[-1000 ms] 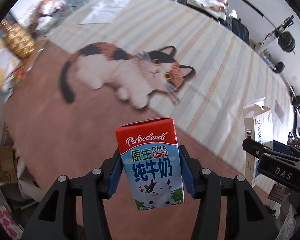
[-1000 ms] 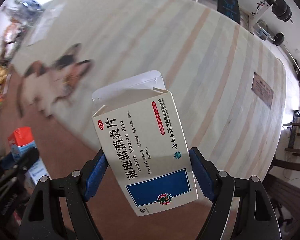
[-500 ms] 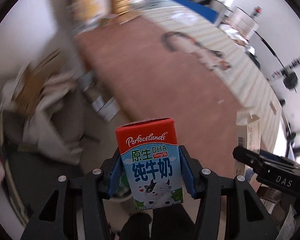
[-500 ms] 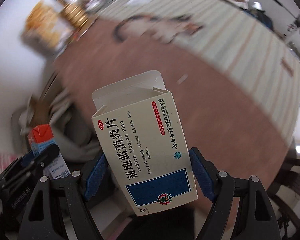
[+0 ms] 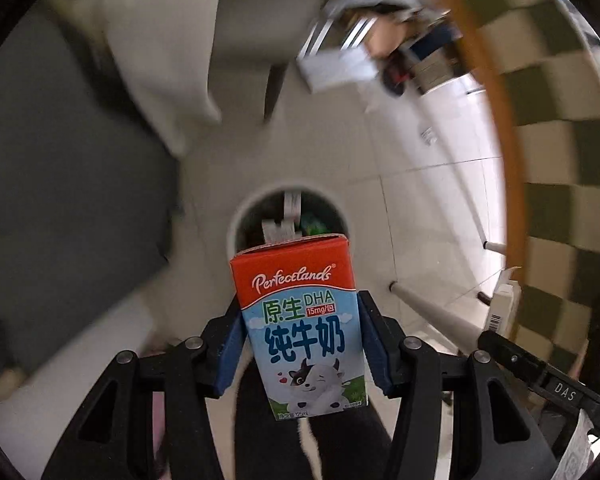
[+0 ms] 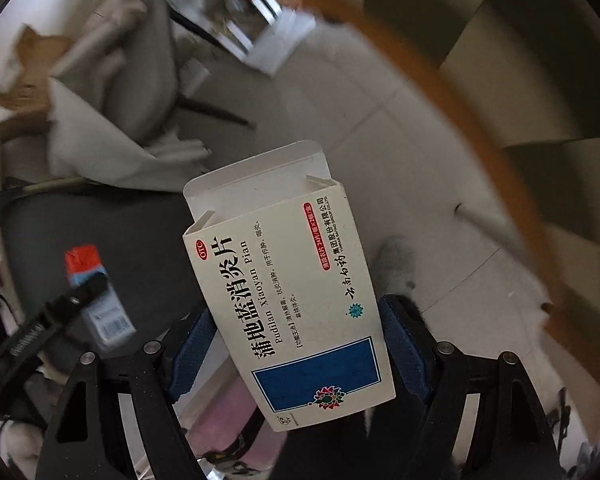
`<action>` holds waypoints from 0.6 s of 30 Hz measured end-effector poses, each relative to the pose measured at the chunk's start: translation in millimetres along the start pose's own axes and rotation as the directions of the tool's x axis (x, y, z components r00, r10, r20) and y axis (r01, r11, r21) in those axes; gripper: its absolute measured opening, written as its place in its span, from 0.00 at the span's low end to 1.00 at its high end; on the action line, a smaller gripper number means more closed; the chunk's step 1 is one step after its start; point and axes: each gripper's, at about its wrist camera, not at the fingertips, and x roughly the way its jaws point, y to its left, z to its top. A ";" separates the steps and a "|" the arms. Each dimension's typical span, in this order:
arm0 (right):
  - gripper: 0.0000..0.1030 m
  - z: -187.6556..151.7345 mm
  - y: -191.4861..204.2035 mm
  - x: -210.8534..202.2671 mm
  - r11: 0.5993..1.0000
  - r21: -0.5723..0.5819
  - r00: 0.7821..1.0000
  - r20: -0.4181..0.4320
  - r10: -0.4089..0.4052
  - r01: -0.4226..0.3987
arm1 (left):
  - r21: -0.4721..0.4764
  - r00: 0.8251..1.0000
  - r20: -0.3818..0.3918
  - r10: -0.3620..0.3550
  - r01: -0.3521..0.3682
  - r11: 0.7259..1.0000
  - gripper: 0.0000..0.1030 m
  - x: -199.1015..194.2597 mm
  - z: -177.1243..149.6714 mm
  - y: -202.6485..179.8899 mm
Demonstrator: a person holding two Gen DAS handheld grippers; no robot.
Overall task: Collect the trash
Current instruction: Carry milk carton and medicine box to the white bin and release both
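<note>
- Both views have swung from the tabletop down to the floor; a bin (image 5: 240, 220) now sits at 12 o'clock past the milk carton (image 5: 302, 328).
- Left gripper (image 5: 302, 344) is clamped on the carton; right gripper (image 6: 300, 344) is clamped on the medicine box (image 6: 288, 292).
- Centre each item over the bin's mouth before letting go.

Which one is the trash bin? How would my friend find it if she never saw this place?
Start at the pale tiled floor in the left wrist view. Just past the top of the milk carton, which the left tongs squeeze, sits the bin. It is the only round thing down there, with a white rim around a dark hole and some scraps inside.
</note>
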 end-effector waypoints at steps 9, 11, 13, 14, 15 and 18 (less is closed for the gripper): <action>0.80 58.3 -11.7 191.1 1.000 -0.006 0.993 -0.121 -0.003 0.003 | -0.159 0.982 -0.120 -0.145 0.125 0.979 0.86 180.8 22.9 73.4; 0.81 69.0 -10.8 223.4 1.000 -0.026 0.988 -0.152 -0.002 -0.002 | -0.181 0.982 -0.116 -0.149 0.126 0.975 0.98 194.8 22.0 83.4; 0.81 75.8 -6.8 245.5 0.999 -0.045 0.984 -0.177 0.007 -0.015 | -0.193 0.987 -0.110 -0.121 0.098 0.976 0.98 198.6 22.0 95.0; 0.83 79.8 -5.2 250.9 0.998 -0.053 0.983 -0.186 0.012 -0.023 | -0.201 0.988 -0.105 -0.113 0.090 0.975 0.98 198.2 20.0 100.4; 0.87 79.7 -3.0 255.1 0.997 -0.066 0.981 -0.194 0.014 -0.027 | -0.206 0.990 -0.094 -0.102 0.080 0.975 0.98 195.8 18.3 103.8; 1.00 77.2 4.4 260.5 0.993 -0.114 0.981 -0.196 -0.012 -0.011 | -0.185 0.999 -0.029 0.033 -0.037 0.982 0.98 176.1 9.0 111.8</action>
